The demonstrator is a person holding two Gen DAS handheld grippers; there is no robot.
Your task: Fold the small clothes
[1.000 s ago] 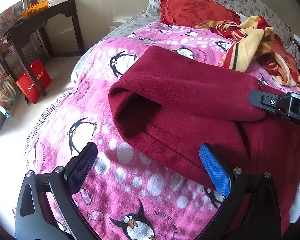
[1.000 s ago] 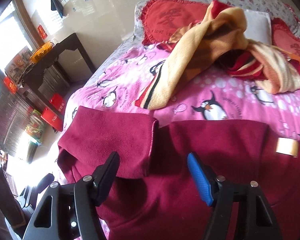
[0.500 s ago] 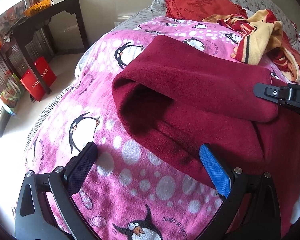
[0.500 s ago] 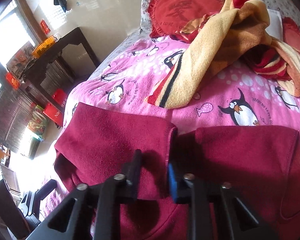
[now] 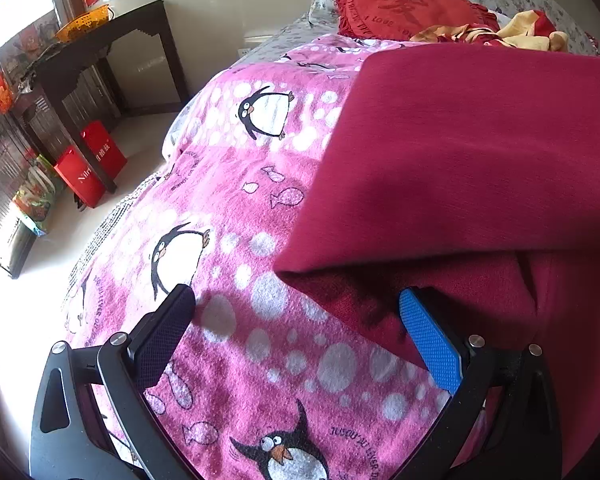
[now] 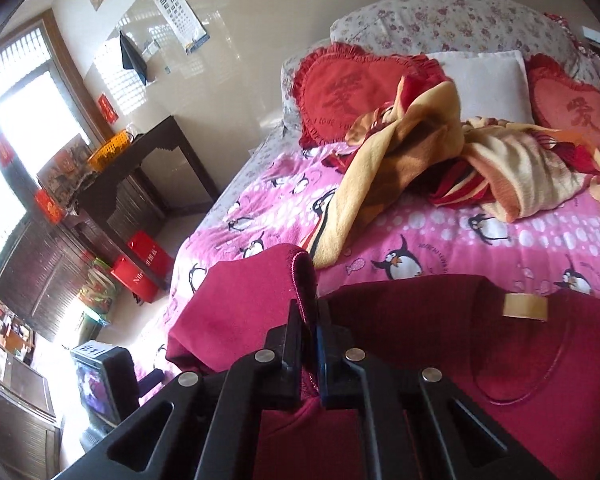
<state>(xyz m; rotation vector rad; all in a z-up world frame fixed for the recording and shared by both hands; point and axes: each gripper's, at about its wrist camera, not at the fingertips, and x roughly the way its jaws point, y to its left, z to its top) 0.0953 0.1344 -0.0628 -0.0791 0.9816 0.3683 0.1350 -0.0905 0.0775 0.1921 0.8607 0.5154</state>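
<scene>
My right gripper (image 6: 311, 330) is clenched on the hemmed cuff edge of the maroon sweater (image 6: 500, 364), that sleeve lifted off the bed and draped up over the jaws. My left gripper (image 5: 296, 320) stands released, jaws wide, nothing between the pads; the blue pad (image 5: 428, 344) sits just beside the sweater's lower fold. The sweater lies spread on the pink penguin blanket (image 5: 228, 208). Beyond it: a crumpled yellow-and-red garment (image 6: 412, 152), heart-shaped red cushions (image 6: 340, 92), a dark side table (image 6: 148, 160).
</scene>
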